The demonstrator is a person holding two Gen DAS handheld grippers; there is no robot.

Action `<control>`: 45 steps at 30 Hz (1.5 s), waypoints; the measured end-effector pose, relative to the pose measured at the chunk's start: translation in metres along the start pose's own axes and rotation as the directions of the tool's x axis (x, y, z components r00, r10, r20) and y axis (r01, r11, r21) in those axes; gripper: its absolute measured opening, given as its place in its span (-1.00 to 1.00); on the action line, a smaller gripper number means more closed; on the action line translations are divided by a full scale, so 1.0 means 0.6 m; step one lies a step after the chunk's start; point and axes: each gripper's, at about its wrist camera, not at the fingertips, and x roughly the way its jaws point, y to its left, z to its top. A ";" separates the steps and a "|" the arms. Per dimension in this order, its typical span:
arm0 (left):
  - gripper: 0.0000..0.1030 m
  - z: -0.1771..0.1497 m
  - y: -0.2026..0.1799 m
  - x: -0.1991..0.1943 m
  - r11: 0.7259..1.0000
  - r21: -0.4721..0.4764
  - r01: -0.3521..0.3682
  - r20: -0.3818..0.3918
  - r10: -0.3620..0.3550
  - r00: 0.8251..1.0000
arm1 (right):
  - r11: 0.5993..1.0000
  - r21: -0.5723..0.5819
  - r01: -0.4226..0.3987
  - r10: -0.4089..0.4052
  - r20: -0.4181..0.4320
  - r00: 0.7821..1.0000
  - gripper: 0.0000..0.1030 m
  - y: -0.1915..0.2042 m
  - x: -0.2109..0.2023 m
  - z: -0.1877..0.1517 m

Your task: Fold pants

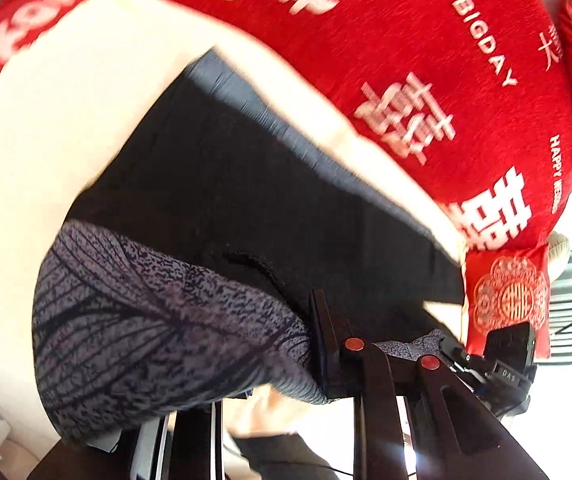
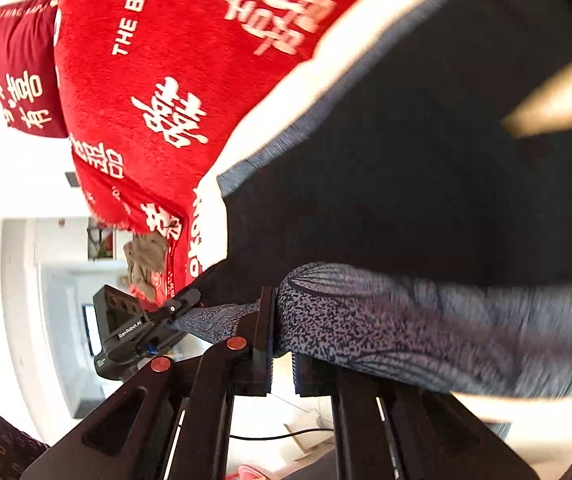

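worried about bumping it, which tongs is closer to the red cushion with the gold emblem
Right. The right tongs sit just before the red cushion, at its lower edge, clamped on the waistband; the left tongs grip the same waistband farther from it.

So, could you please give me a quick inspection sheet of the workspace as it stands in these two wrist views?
Surface: red blanket with white lettering, cream cover over part of it.
Job's things: dark pants, speckled grey waistband lifted.
Clutter: red cushion; olive cloth.
Grippers: left gripper and right gripper both shut on the waistband.
Cables: black cable on the floor below.
Surroundings: bright white room, blurred.
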 end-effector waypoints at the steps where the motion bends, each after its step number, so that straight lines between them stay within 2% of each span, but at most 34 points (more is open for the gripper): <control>1: -0.55 0.019 -0.009 0.005 1.000 0.002 -0.003 0.016 0.003 1.000 | 1.000 -0.006 -0.004 0.004 -0.016 1.000 -0.83 -0.002 0.005 0.029; 6: -0.54 0.135 -0.037 0.072 0.999 -0.011 -0.040 0.083 0.040 0.996 | 1.000 -0.017 0.006 -0.007 -0.089 0.996 -0.78 -0.019 0.063 0.180; 10: -0.54 0.210 -0.030 0.173 0.990 -0.019 -0.143 0.055 0.144 0.988 | 0.997 0.040 0.072 -0.065 -0.156 0.986 -0.77 -0.081 0.148 0.278; 11: -0.54 0.226 -0.023 0.208 0.983 -0.013 -0.182 0.037 0.182 0.983 | 0.994 0.060 0.093 -0.082 -0.168 0.982 -0.76 -0.100 0.168 0.296; 13: -0.54 0.239 -0.013 0.243 0.978 -0.020 -0.207 0.018 0.207 0.978 | 0.989 0.113 0.099 -0.080 -0.168 0.983 -0.77 -0.123 0.188 0.317; 16: -0.54 0.246 -0.016 0.239 0.979 -0.040 -0.200 0.005 0.201 0.980 | 0.990 0.109 0.085 -0.063 -0.193 0.979 -0.72 -0.114 0.192 0.324; 17: -0.54 0.243 -0.022 0.224 0.979 -0.037 -0.199 -0.006 0.199 0.980 | 0.993 0.097 0.068 -0.047 -0.201 0.979 -0.56 -0.108 0.189 0.322; 18: -0.53 0.239 -0.026 0.212 0.980 -0.032 -0.198 -0.006 0.198 0.980 | 0.995 0.086 0.055 -0.037 -0.208 0.977 -0.24 -0.099 0.186 0.319; 19: -0.50 0.233 -0.031 0.199 0.981 -0.026 -0.194 -0.006 0.194 0.981 | 0.997 0.068 0.043 -0.027 -0.213 0.977 -0.01 -0.084 0.179 0.315; 20: -0.46 0.223 -0.040 0.178 0.981 -0.013 -0.193 -0.006 0.193 0.981 | 0.998 0.048 0.027 -0.016 -0.211 0.977 0.45 -0.067 0.172 0.311; 21: -0.35 0.214 -0.046 0.165 0.978 0.003 -0.209 0.000 0.209 0.978 | 1.000 0.018 0.025 -0.021 -0.201 0.979 0.66 -0.046 0.163 0.305; 22: 0.03 0.212 -0.054 0.154 0.968 0.022 -0.248 0.016 0.248 0.969 | 0.999 -0.032 0.036 -0.042 -0.188 0.981 0.66 -0.020 0.151 0.295; 23: 0.37 0.202 -0.066 0.135 0.951 0.052 -0.304 0.051 0.301 0.952 | 0.997 -0.060 0.041 -0.051 -0.187 0.981 0.66 -0.006 0.149 0.290; 24: 0.46 0.194 -0.073 0.119 0.941 0.072 -0.331 0.084 0.325 0.942 | 0.993 -0.104 0.054 -0.073 -0.184 0.980 0.66 0.019 0.143 0.275; 26: 0.49 0.183 -0.079 0.105 0.927 0.098 -0.361 0.106 0.351 0.930 | 0.987 -0.147 0.062 -0.090 -0.187 0.978 0.65 0.035 0.141 0.264; 27: 0.49 0.179 -0.078 0.109 0.918 0.105 -0.382 0.101 0.372 0.923 | 0.979 -0.187 0.075 -0.112 -0.199 0.974 0.57 0.049 0.151 0.252; 28: 0.49 0.179 -0.075 0.116 0.912 0.109 -0.395 0.096 0.386 0.918 | 0.964 -0.245 0.103 -0.157 -0.214 0.964 0.45 0.062 0.169 0.241; 29: 0.49 0.181 -0.070 0.135 0.907 0.113 -0.405 0.084 0.398 0.914 | 0.950 -0.286 0.126 -0.194 -0.223 0.955 0.12 0.068 0.186 0.238; 30: 0.49 0.186 -0.073 0.150 0.903 0.114 -0.415 0.083 0.407 0.909 | 0.928 -0.335 0.166 -0.251 -0.230 0.940 -0.12 0.072 0.208 0.236; 32: 0.49 0.199 -0.060 0.183 0.885 0.120 -0.450 0.099 0.440 0.892 | 0.895 -0.392 0.211 -0.315 -0.220 0.923 -0.16 0.065 0.244 0.249; 34: 0.49 0.213 -0.052 0.232 0.836 0.125 -0.534 0.117 0.522 0.845 | 0.843 -0.460 0.280 -0.397 -0.181 0.900 -0.17 0.058 0.288 0.268; 35: 0.49 0.214 -0.052 0.242 0.829 0.123 -0.546 0.119 0.534 0.837 | 0.819 -0.476 0.320 -0.438 -0.157 0.885 -0.17 0.042 0.296 0.279; 36: 0.49 0.217 -0.047 0.253 0.806 0.123 -0.579 0.140 0.564 0.814 | 0.811 -0.472 0.345 -0.456 -0.142 0.879 -0.27 0.031 0.309 0.293; 38: 0.54 0.215 -0.049 0.262 0.788 0.145 -0.599 0.172 0.576 0.799 | 0.845 -0.395 0.359 -0.429 -0.102 0.898 -0.33 0.019 0.304 0.325; 40: 0.54 0.213 -0.054 0.264 0.775 0.164 -0.610 0.168 0.588 0.791 | 0.874 -0.305 0.377 -0.406 -0.034 0.913 -0.27 0.012 0.271 0.347; 41: 0.54 0.210 -0.056 0.262 0.770 0.173 -0.614 0.159 0.593 0.789 | 0.883 -0.270 0.384 -0.402 -0.010 0.916 -0.16 0.010 0.253 0.352; 42: 0.54 0.206 -0.059 0.257 0.770 0.179 -0.612 0.139 0.596 0.791 | 0.894 -0.241 0.378 -0.390 -0.001 0.921 0.05 0.010 0.235 0.354; 44: 0.54 0.196 -0.067 0.245 0.780 0.188 -0.597 0.117 0.586 0.802 | 0.920 -0.211 0.329 -0.338 -0.008 0.941 0.17 0.011 0.191 0.343; 45: 0.54 0.187 -0.073 0.238 0.784 0.192 -0.590 0.109 0.581 0.807 | 0.923 -0.215 0.320 -0.330 -0.012 0.944 0.20 0.010 0.171 0.330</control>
